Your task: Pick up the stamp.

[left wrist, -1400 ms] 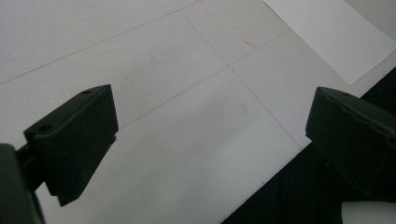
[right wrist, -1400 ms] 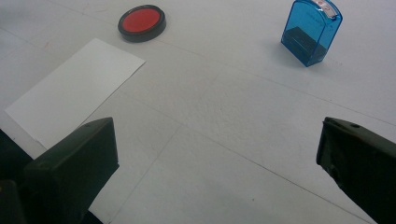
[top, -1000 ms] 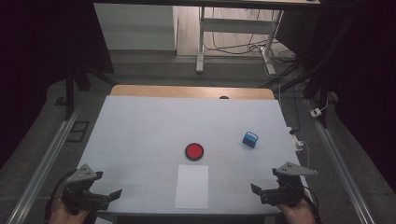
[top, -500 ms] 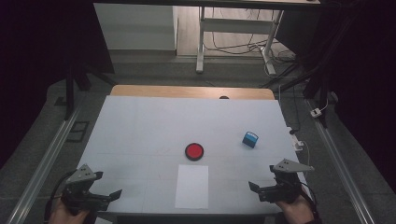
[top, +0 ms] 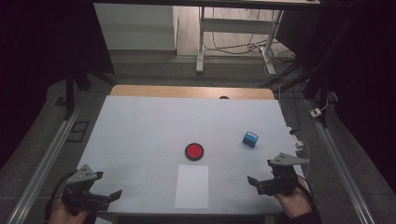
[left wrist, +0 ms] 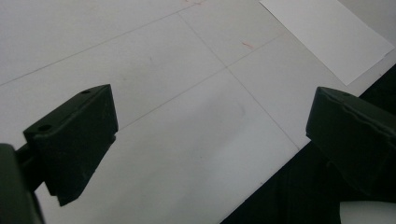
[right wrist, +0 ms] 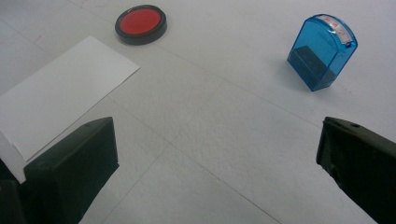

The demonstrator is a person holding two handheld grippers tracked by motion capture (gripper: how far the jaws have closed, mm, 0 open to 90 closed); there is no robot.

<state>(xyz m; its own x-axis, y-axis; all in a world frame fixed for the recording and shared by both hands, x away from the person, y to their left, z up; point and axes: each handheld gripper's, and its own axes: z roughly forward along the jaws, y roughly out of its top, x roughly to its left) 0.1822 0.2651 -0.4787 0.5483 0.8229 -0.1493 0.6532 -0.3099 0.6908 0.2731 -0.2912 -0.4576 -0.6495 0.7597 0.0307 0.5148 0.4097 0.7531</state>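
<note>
The right gripper (top: 261, 183) is held in a hand (top: 293, 201) above the near right part of the counter (top: 140, 126), with its jaws spread wide and nothing between them. In the right gripper view the right gripper (right wrist: 217, 158) looks along those two black jaws over bare white counter (right wrist: 224, 126). Nearest to it is the blue stamp (right wrist: 322, 51), a clear blue plastic block with a dark pad inside and a rounded top, standing tilted beyond the far jaw and apart from it. In the high view the stamp (top: 250, 139) sits on the right half of the counter, ahead of the right gripper and near the counter's right edge.

A white sheet of paper (top: 192, 185) lies flat near the front edge, about midway between the two grippers; in the right gripper view the paper (right wrist: 60, 98) reaches close to the left jaw. Just beyond the sheet's far end is a round red ink pad (top: 194, 151) with a black rim, near the paper but apart from it; the pad (right wrist: 141, 22) lies well left of the stamp.

The left gripper (top: 109, 196) is at the near left corner, jaws also released and wide apart, holding nothing. In the left gripper view the left gripper (left wrist: 210, 140) hangs over the counter's front edge, with a corner of the paper (left wrist: 327, 35) farther off.
</note>
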